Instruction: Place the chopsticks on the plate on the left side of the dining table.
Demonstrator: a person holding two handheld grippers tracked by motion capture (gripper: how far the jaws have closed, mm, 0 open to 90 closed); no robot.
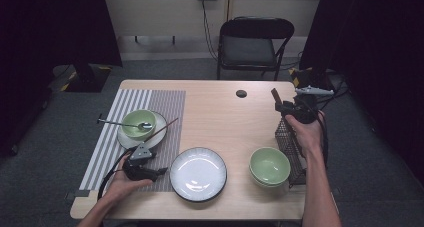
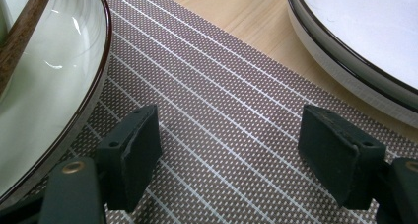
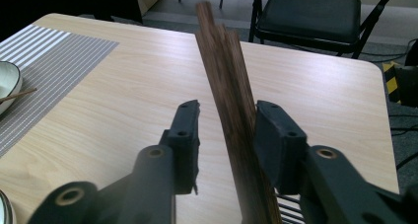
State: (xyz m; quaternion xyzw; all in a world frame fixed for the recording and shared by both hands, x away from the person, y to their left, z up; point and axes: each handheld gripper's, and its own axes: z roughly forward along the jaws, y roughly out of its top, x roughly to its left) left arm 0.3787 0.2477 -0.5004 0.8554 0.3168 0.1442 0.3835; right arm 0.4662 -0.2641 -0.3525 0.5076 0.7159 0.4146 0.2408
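Your left gripper (image 1: 161,171) rests on the striped mat (image 1: 150,104) at the table's 7 o'clock, jaws wide apart, holding nothing. Your right gripper (image 3: 224,135), at 3 o'clock over the wire basket (image 1: 289,137), has the upright wooden sticks (image 3: 231,91) between its jaws, touching one pad, a gap beside the other.

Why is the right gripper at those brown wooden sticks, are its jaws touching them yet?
Cannot tell. In the right gripper view the wooden sticks stand between the jaws of the right gripper, close against one jaw, with a gap to the other; contact isn't plain.
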